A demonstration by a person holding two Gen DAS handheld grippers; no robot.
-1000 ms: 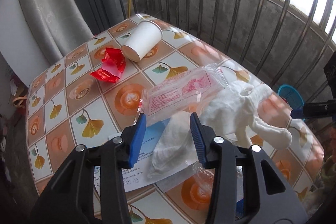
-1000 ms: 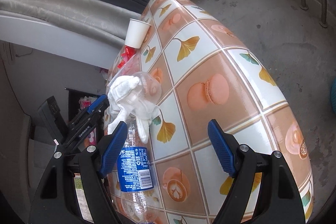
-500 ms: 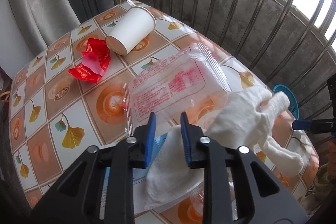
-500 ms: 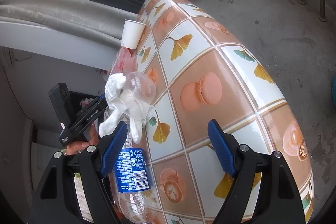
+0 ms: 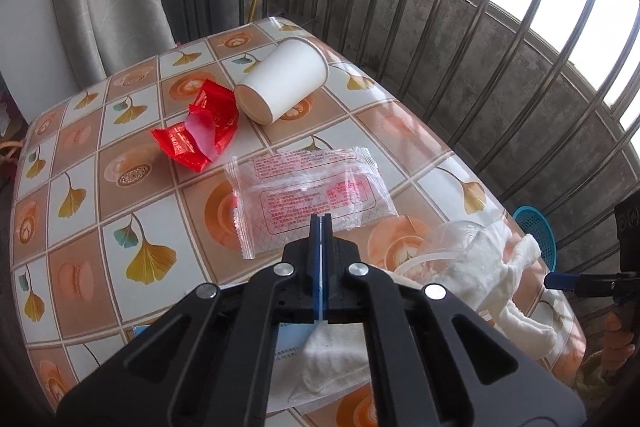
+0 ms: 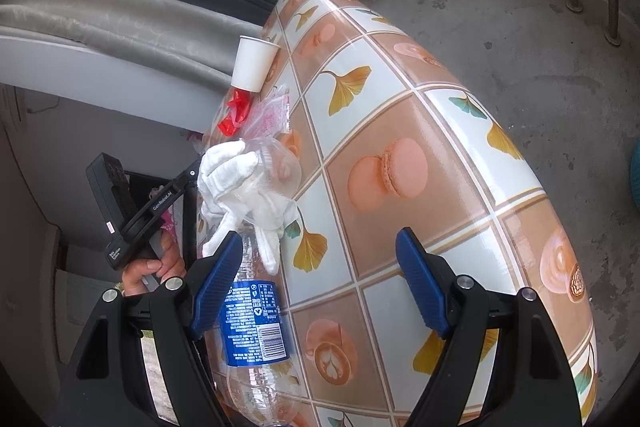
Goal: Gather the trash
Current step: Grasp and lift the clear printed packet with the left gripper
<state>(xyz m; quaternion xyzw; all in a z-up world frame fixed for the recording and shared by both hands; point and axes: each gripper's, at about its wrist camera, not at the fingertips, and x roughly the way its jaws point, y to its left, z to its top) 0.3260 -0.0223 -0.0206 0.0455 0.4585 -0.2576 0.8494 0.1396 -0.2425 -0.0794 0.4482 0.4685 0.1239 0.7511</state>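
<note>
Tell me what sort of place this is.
Likely a home balcony: metal window bars above a stained concrete wall, bare concrete floor, and a littered table with a leaf-and-macaron patterned cover.

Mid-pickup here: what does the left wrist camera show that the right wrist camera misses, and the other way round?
Only the left wrist view shows the blue basket beyond the table's far edge, a printed paper sheet under the left claw, and that claw's jaws closed together, a white tissue just below them. Only the right wrist view shows the blue-labelled plastic bottle lying by the open right claw. Both show the paper cup on its side, the red wrapper, the clear wrapper, the white cloth glove and the tiled tablecloth.
</note>
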